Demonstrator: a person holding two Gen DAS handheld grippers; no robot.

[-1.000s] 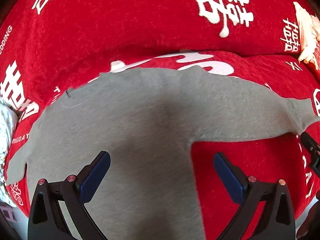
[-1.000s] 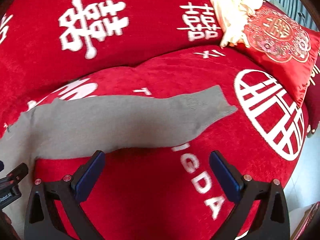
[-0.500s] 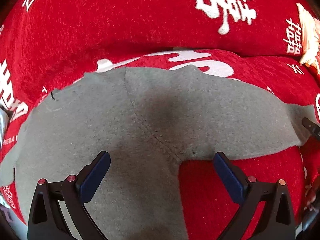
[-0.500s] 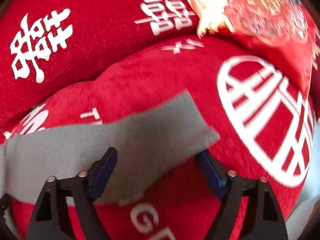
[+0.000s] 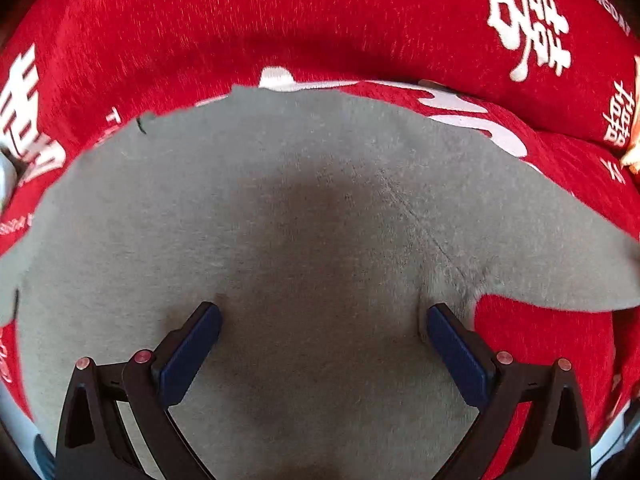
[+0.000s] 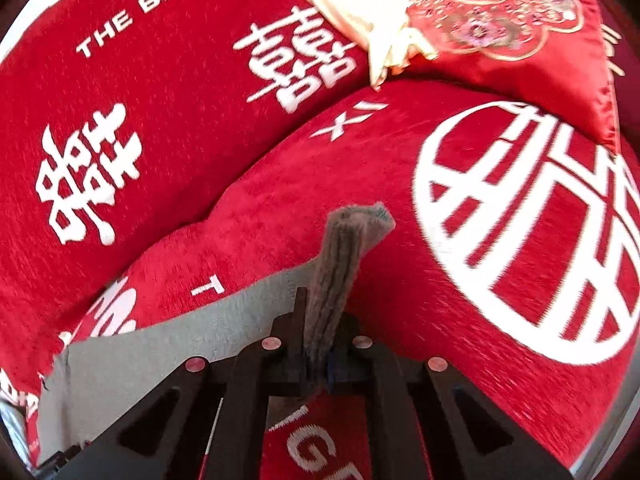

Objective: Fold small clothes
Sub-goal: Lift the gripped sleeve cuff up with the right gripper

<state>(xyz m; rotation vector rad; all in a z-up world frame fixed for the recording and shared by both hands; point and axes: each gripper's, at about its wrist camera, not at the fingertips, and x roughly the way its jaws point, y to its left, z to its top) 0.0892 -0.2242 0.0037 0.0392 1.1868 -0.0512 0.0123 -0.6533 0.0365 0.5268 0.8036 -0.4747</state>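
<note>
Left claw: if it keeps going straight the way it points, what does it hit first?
The grey sweater, most likely. The left claw stands open and angled down over the sweater's body, by the armpit seam, with nothing between them. The red sofa cover lies under it. The remaining gap is unclear.

Grey garment (image 5: 304, 240) hem cut off below; sleeve cuff (image 6: 352, 236) hides jaws' pads.

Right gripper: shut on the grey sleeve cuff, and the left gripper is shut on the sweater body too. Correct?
Half right. The right gripper is shut on the sleeve cuff, but the left wrist view shows the left gripper open, fingers spread over the sweater body.
</note>
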